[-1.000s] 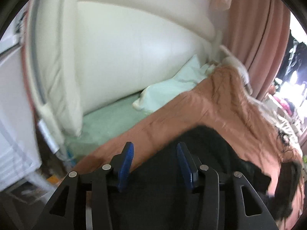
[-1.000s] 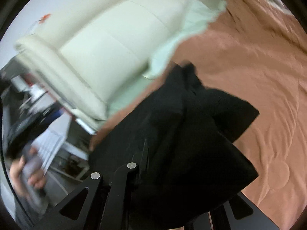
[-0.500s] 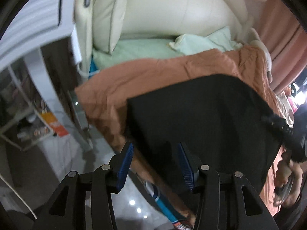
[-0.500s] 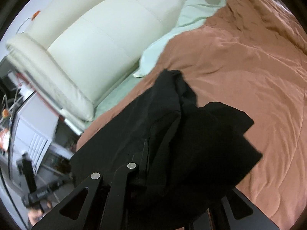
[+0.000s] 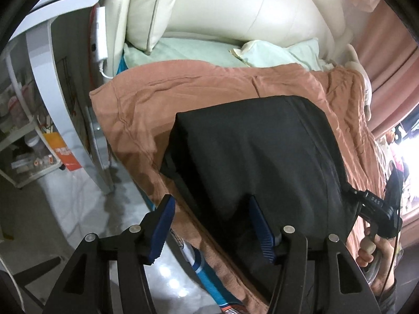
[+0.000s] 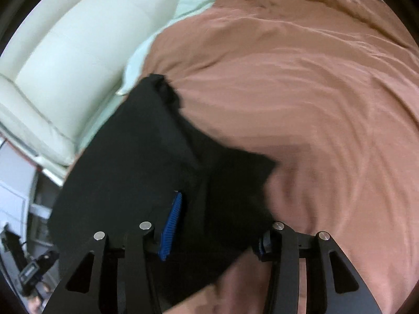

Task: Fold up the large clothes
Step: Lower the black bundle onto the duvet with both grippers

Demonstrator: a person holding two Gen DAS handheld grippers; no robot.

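both pairs of fingers stand apart, gripping nothing: left gripper (image 5: 213,223), right gripper (image 6: 217,225). the black garment (image 5: 251,151) lies folded at frame centre on the rust bedspread (image 5: 162,91). best to check edges align and smooth outward before regripping.

Home bedroom: bed with rust-brown quilt (image 6: 301,83), cream padded headboard (image 5: 235,7) at 12 o'clock, pink curtain (image 5: 392,60) at 2 o'clock.
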